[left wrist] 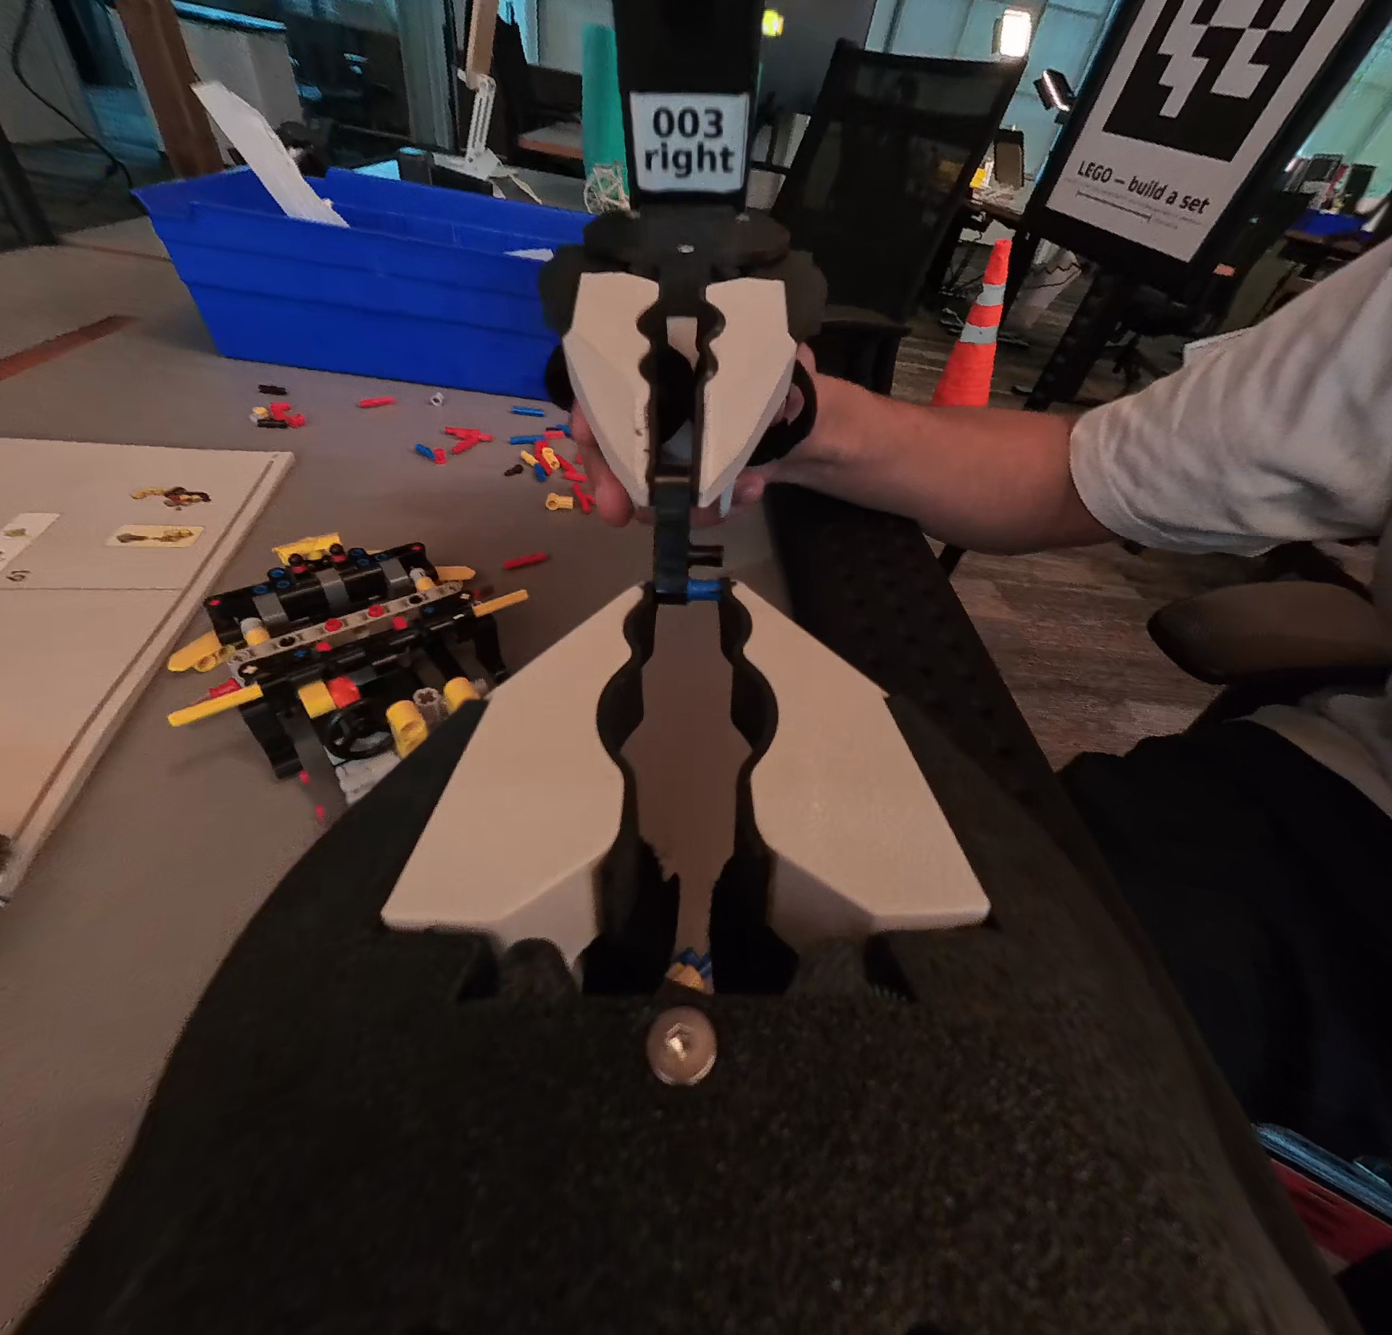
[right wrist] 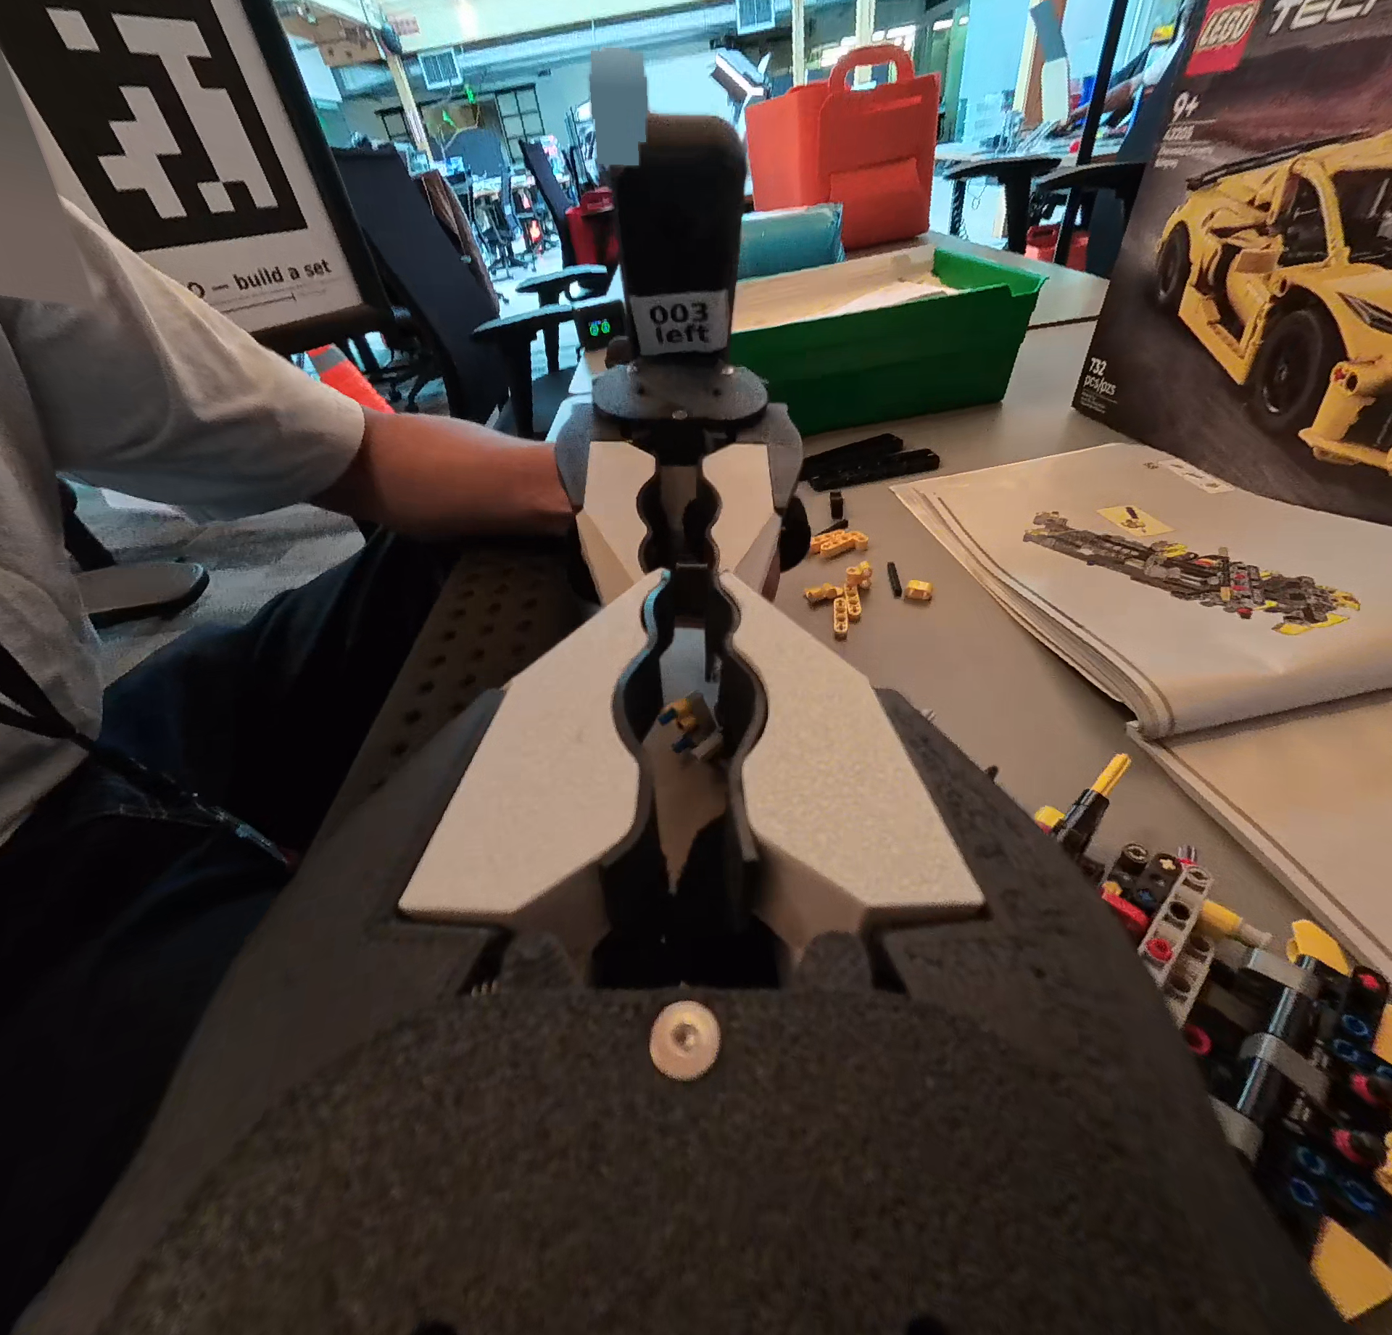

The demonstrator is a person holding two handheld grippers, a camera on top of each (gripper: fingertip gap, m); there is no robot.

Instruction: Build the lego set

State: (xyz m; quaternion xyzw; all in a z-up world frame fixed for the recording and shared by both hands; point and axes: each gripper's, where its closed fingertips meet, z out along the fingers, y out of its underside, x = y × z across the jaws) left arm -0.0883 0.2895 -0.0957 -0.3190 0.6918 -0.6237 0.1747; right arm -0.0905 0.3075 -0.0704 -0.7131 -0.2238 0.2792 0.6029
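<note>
We have both grippers tip to tip above the table edge. Left gripper (left wrist: 689,589) is clamped on a blue pin (left wrist: 704,588); the pin sits in the bottom of a black beam (left wrist: 673,523). Right gripper (left wrist: 673,496) is pinched on that beam's upper part, beam hanging straight down from it (a black stub sticks out of the beam's side just above the pin). In the right wrist view our own fingertips (right wrist: 657,597) hide the joint, so we can't confirm seating there.

Landmark: the partly built chassis (left wrist: 343,647), black with yellow, red and grey parts, on the table (left wrist: 151,922). Both grippers are right of it, well apart. Loose pins (left wrist: 527,455) lie behind it, blue bin (left wrist: 361,274) farther behind, open instruction book (left wrist: 113,575) just left of it.
</note>
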